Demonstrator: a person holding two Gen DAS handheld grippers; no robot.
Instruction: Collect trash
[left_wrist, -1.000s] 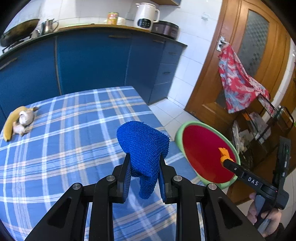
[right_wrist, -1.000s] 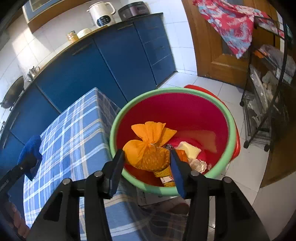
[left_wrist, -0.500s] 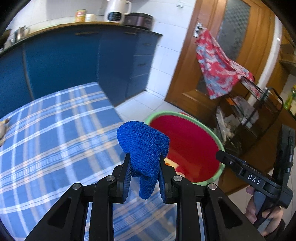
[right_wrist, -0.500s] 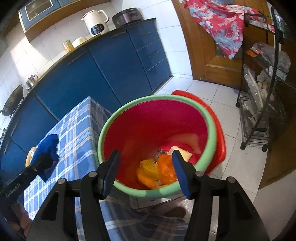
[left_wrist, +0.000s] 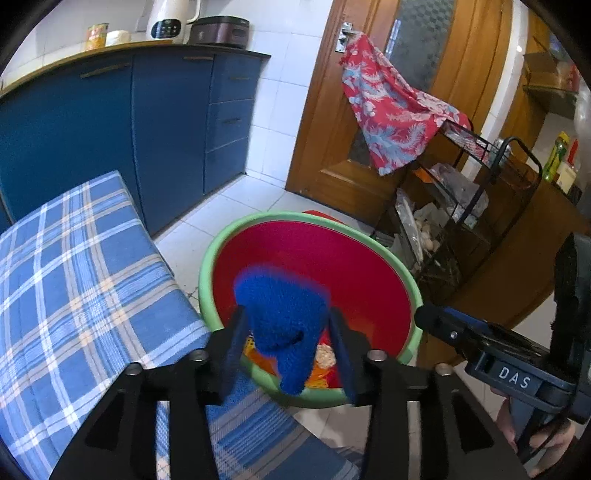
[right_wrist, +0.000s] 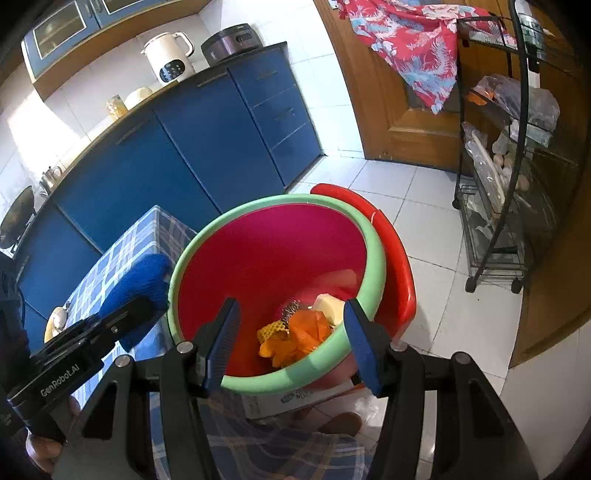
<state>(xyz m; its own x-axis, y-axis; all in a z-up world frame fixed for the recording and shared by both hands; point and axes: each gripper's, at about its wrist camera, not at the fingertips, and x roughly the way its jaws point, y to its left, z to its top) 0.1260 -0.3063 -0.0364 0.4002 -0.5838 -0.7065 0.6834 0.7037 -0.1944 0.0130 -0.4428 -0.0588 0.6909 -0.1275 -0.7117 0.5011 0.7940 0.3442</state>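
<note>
Now my left gripper (left_wrist: 286, 334) has swung away from the table (left_wrist: 85, 295) and sits over the near rim of the bin (left_wrist: 413, 291). Its jaws have opened a bit since a moment ago, and the blue cloth (left_wrist: 282, 321) looks blurry between them. I cannot tell if the jaws touch the cloth any more. The cloth hangs over the inside of the bin, with its tip pointing down.

My right gripper (right_wrist: 290, 341) has dropped its orange bag (right_wrist: 295, 338). Its jaws are wide apart with nothing between them. It hovers above the near rim of the bin (right_wrist: 371, 254). The bag lies at the bottom of the bin, next to a yellow net (right_wrist: 272, 328) and a pale lump (right_wrist: 328, 307).

From the right camera, my left gripper (right_wrist: 142, 295) shows on the left side, with the cloth (right_wrist: 138, 284) just beside the bin's left rim. The table (right_wrist: 122, 251), with its blue check cover, is to the left of the bin. A banana (right_wrist: 50, 326) and a pale scrap lie on its far left part.

A red lid (right_wrist: 397, 258) stands behind the right side of the bin. Farther off I see blue cupboards (right_wrist: 184, 147), a white kettle (right_wrist: 170, 61) on top, a wire rack (right_wrist: 502, 177) on the right and a red shirt (right_wrist: 413, 40) on the door.
</note>
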